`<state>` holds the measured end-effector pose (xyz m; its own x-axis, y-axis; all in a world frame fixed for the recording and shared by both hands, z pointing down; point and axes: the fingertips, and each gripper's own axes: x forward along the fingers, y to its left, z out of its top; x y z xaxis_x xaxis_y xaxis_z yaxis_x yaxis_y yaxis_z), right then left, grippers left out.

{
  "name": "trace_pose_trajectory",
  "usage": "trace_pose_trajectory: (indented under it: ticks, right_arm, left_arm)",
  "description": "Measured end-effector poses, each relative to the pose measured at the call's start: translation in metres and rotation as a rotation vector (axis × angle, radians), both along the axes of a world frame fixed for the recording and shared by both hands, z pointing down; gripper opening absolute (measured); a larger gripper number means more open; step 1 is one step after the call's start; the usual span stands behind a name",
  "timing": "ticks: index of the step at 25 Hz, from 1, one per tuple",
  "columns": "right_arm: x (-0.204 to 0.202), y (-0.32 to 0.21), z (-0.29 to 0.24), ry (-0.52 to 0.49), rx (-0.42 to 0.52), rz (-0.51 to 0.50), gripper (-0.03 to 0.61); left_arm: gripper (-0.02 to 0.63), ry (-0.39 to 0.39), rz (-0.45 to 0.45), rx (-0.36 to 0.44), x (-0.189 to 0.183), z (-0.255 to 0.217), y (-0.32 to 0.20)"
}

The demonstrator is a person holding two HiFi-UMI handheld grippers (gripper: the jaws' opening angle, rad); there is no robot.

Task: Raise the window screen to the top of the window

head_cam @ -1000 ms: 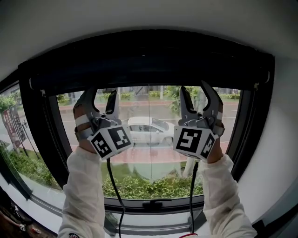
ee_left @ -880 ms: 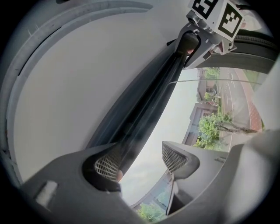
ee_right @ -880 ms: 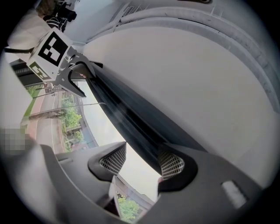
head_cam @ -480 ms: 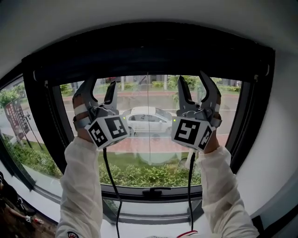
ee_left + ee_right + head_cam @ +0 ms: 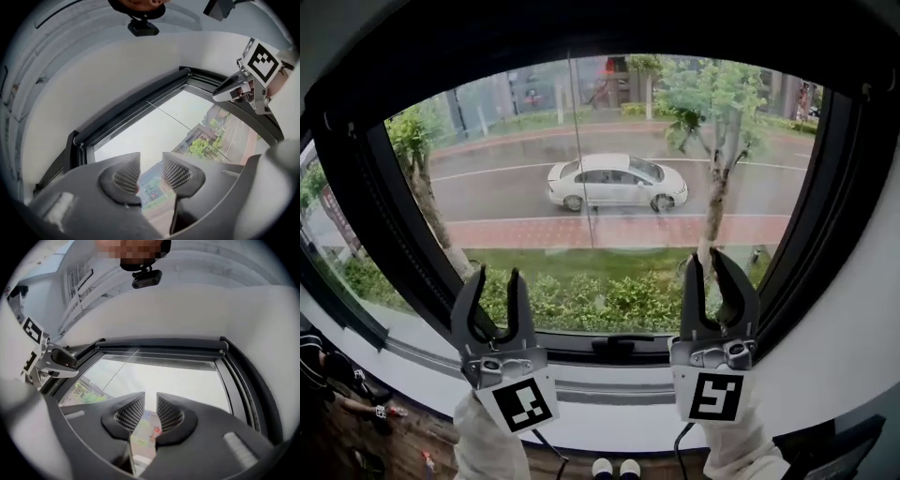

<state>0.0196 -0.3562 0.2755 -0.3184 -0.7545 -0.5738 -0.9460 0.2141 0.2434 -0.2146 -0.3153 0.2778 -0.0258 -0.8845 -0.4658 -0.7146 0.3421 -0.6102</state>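
The window screen [image 5: 581,33] sits rolled up in its dark housing along the top of the window; in the left gripper view that housing [image 5: 133,102] runs aslant, and in the right gripper view the housing [image 5: 159,351] lies level. My left gripper [image 5: 497,281] is low, in front of the bottom frame rail, pointing up. My right gripper [image 5: 708,270] stands beside it at the same height. Both have just been closing their jaws, with a gap left and nothing between them. Up close, the left gripper [image 5: 151,160] and the right gripper [image 5: 150,398] frame only glass and the street.
A black latch handle [image 5: 614,347] sits on the bottom frame rail between the grippers. The black side frames [image 5: 366,216] close in left and right, with a white sill [image 5: 609,412] below. A thin vertical line [image 5: 579,150] crosses the pane. Outside are a white car [image 5: 617,183] and a hedge.
Both grippers have dropped from just under the top housing to the bottom rail. Their jaws stand narrower than before. The view has tilted down, showing more street and sill.
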Motion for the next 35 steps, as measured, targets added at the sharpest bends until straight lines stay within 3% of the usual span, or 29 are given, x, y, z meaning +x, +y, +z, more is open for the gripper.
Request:
trace_pose_trajectory:
  ticks: [1, 2, 4, 7, 9, 12, 14, 17, 23, 29, 35]
  right_arm:
    - [-0.005, 0.003, 0.019, -0.003, -0.034, -0.008, 0.078]
    - [-0.01, 0.006, 0.038, -0.009, -0.071, -0.016, 0.077]
    - [-0.013, 0.018, 0.077, -0.027, -0.163, -0.042, 0.051]
    - [-0.01, 0.041, 0.157, -0.029, -0.367, -0.128, 0.006]
    - [-0.01, 0.065, 0.23, -0.017, -0.574, -0.211, 0.006]
    - [-0.012, 0.126, 0.33, -0.061, -0.902, -0.353, 0.005]
    - [-0.011, 0.171, 0.37, -0.06, -1.019, -0.389, 0.005]
    - [-0.011, 0.229, 0.392, -0.018, -1.046, -0.384, 0.005]
    - [-0.034, 0.36, 0.383, -0.039, -0.96, -0.403, 0.005]
    - [-0.043, 0.489, 0.406, -0.074, -1.044, -0.375, 0.005]
    - [-0.035, 0.554, 0.387, -0.035, -1.026, -0.333, 0.005]
  left_arm:
    - [0.105, 0.025, -0.016, -0.011, -0.008, 0.021, 0.005]
    - [0.003, 0.04, -0.026, -0.036, -0.014, 0.042, 0.01]
    - [0.005, 0.092, -0.016, -0.127, -0.018, 0.09, 0.022]
    - [0.005, 0.375, 0.052, -0.282, -0.015, 0.181, 0.047]
    - [0.003, 0.487, 0.076, -0.412, -0.006, 0.244, 0.073]
    - [0.003, 0.545, 0.113, -0.584, 0.02, 0.312, 0.121]
    - [0.003, 0.558, 0.139, -0.652, 0.037, 0.335, 0.154]
    - [0.003, 0.585, 0.151, -0.701, 0.047, 0.361, 0.205]
    - [0.003, 0.578, 0.166, -0.714, 0.03, 0.382, 0.336]
    - [0.003, 0.601, 0.152, -0.765, 0.02, 0.407, 0.482]
    - [0.003, 0.597, 0.215, -0.748, 0.041, 0.391, 0.545]
